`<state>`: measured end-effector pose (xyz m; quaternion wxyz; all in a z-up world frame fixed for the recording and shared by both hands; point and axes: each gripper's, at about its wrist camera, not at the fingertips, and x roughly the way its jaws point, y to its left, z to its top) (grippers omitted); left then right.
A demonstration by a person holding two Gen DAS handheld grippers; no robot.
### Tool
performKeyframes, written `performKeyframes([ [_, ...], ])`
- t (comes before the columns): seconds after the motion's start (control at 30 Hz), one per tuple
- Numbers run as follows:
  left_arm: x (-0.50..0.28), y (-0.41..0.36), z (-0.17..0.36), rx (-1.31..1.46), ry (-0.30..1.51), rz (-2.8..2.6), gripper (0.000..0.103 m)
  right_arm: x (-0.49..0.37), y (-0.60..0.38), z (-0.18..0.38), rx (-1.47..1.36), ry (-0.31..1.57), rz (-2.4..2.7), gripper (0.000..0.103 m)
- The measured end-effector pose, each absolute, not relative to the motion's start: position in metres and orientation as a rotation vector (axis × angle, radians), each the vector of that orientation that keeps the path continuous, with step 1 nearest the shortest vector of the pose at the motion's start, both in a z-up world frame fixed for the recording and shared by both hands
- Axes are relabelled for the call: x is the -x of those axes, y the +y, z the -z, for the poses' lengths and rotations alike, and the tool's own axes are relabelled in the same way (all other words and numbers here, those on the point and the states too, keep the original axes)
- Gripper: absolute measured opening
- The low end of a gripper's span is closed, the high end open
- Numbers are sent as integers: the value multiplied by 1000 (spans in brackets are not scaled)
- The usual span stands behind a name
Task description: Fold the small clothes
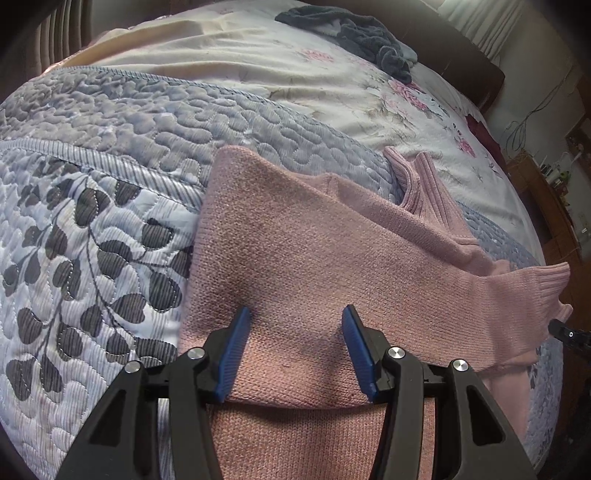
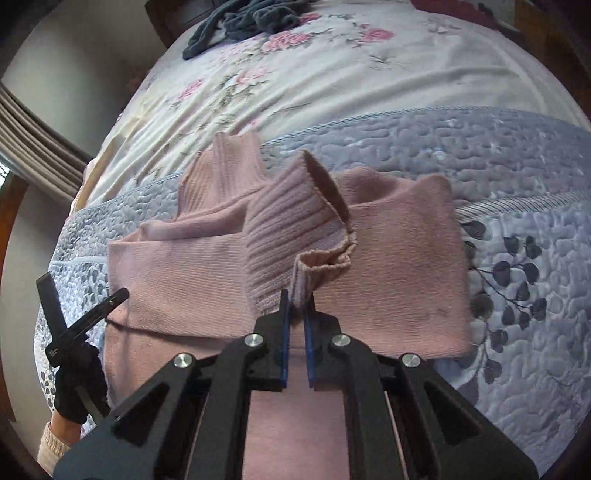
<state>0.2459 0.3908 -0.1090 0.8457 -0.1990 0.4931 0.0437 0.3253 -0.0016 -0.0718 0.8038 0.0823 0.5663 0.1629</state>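
Right gripper point(image 2: 296, 302) pinches the ribbed cuff point(image 2: 295, 236) of a pink sweater point(image 2: 388, 266).
Left gripper point(image 1: 296, 321) hovers with jaws wide over the sweater's folded body, gripping nothing. The sweater lies on a blue-grey leaf-patterned quilt point(image 1: 92, 229) on a bed; a dark garment point(image 1: 354, 33) lies well beyond.

home bedroom: quilted bedspread point(image 1: 110, 122), curtains point(image 2: 40, 133)

I see lots of bare quilt point(image 1: 92, 229) beside the pink sweater point(image 1: 295, 258). Only a dark cloth pile point(image 1: 354, 33) sits by the bed's far edge.
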Motion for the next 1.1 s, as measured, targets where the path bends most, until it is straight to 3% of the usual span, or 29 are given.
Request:
performKeyframes([
  [0.2,-250,390,110,396,1052,-90,52,-330,-45,121,-246,1339,-323,8],
  [0.23,-251,389,110,390,1057,-89,52,-330,-48,128,-250,1347,-311,15],
  [0.4,-251,380,94,358,1058,-82,52,-331,-69,132,-407,1332,-348,28],
  [0.6,-250,355,103,280,1094,-45,52,-339,-63,133,-325,1361,-304,12],
  [0.73,-249,350,112,217,1099,-44,52,-336,-53,137,-235,1354,-267,12],
  [0.93,-251,350,106,221,1118,-65,52,-337,-49,137,-224,1359,-245,13],
  [1.03,-245,342,94,253,1090,-40,52,-334,-50,116,-207,1306,-228,25],
  [1.1,-243,330,88,222,1070,-30,52,-327,-48,96,-200,1247,-250,27],
])
